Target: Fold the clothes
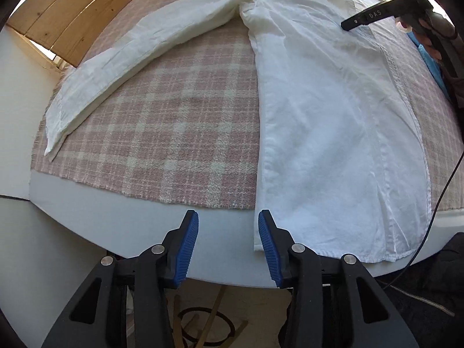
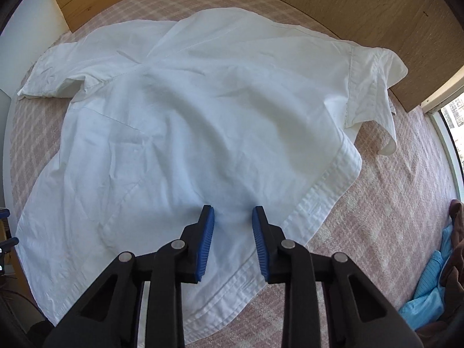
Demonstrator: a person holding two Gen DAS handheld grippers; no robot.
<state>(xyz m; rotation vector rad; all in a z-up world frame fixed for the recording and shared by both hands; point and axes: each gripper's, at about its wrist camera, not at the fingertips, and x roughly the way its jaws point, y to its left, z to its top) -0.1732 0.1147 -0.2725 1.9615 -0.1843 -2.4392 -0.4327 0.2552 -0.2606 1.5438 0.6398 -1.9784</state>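
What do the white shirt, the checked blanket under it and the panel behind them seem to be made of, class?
White shirt: likely thin woven cotton or linen, matte; fine creases, stitched hems.
Checked blanket: probably wool or a wool-like weave, fuzzy; nubby surface, frayed edge.
Panel: light wood, unvarnished-looking; visible grain and knots.

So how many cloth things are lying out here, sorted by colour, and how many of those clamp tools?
White: 1, the shirt
Pink check: 1, the blanket under it
Light blue: 1, a cloth bunched at the edge
Brown: 1, a cloth beside the blue one
Tools: 2, left tool, right tool
Total: 6
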